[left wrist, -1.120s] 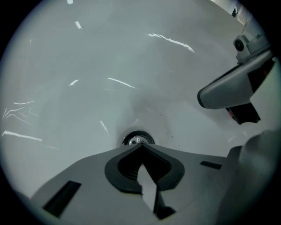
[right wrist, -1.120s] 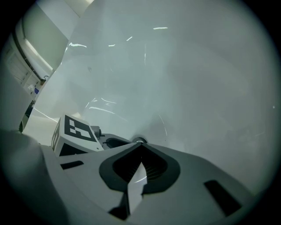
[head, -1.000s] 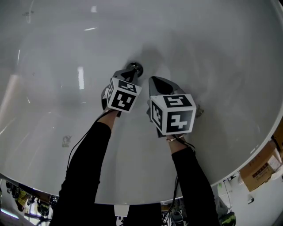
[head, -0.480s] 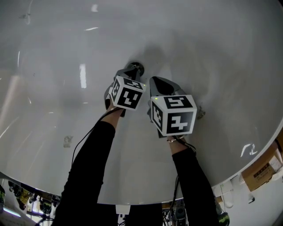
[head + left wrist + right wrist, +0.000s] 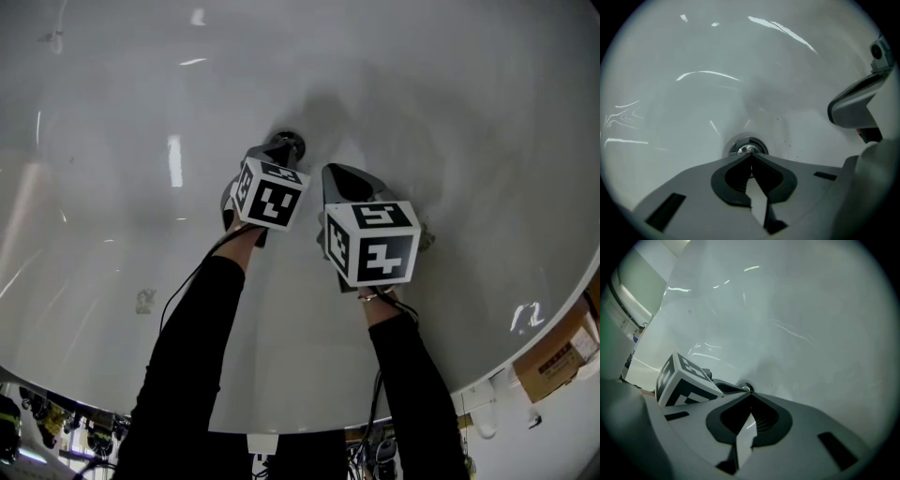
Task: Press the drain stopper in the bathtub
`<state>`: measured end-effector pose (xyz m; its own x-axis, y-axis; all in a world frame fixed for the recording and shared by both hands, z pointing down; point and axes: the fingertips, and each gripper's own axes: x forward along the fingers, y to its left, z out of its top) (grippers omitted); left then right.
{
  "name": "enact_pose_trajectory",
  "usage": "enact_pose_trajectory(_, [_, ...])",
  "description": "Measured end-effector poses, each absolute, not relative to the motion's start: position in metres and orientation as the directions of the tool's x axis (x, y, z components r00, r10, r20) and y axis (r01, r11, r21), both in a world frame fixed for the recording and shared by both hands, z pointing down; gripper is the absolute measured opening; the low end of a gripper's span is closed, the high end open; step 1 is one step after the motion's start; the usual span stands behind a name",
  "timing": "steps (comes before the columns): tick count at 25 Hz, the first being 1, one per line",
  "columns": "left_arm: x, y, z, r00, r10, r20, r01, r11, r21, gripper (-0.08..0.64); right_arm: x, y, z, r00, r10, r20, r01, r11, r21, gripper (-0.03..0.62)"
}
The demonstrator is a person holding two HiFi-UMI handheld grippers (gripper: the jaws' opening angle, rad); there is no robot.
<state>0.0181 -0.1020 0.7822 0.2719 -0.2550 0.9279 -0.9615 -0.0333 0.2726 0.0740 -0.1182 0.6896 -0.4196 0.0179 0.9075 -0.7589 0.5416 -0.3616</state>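
The round chrome drain stopper [image 5: 285, 144] sits in the bottom of the white bathtub [image 5: 141, 112]. My left gripper [image 5: 278, 156] is shut, its joined tips right at the stopper's near rim; whether they touch it is not clear. In the left gripper view the drain stopper [image 5: 747, 146] shows just past the left gripper [image 5: 751, 155]. My right gripper [image 5: 330, 172] is shut and empty, hovering just right of the drain. The right gripper view shows the right gripper [image 5: 751, 395] with the drain stopper [image 5: 746, 389] and the left gripper's marker cube [image 5: 684, 379] to its left.
The tub's curved rim [image 5: 487, 380] runs along the lower edge of the head view. Beyond it at the lower right stands a cardboard box [image 5: 553, 361]. Cables and small items [image 5: 56, 427] lie on the floor at the lower left.
The left gripper has shifted slightly right and toward the drain over the last second. The right gripper has barely moved.
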Motion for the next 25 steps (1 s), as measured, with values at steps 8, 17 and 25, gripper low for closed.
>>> enact_pose_trajectory(8, [0.018, -0.102, 0.773, 0.279, -0.299, 0.913, -0.959, -0.036, 0.281, 0.005, 0.074, -0.116, 0.689, -0.423, 0.012, 0.906, -0.760, 0.540, -0.362, 0.001])
enact_pose_trajectory(17, [0.014, -0.093, 0.763, 0.302, -0.306, 0.903, -0.950, -0.022, 0.310, 0.005, 0.068, -0.110, 0.680, -0.436, 0.002, 0.900, -0.755, 0.543, -0.367, 0.001])
enact_pose_trajectory(25, [0.006, -0.090, 0.703, 0.306, -0.335, 0.891, -0.950, -0.048, 0.308, 0.005, 0.058, -0.114, 0.636, -0.465, -0.031, 0.885, -0.738, 0.565, -0.368, 0.000])
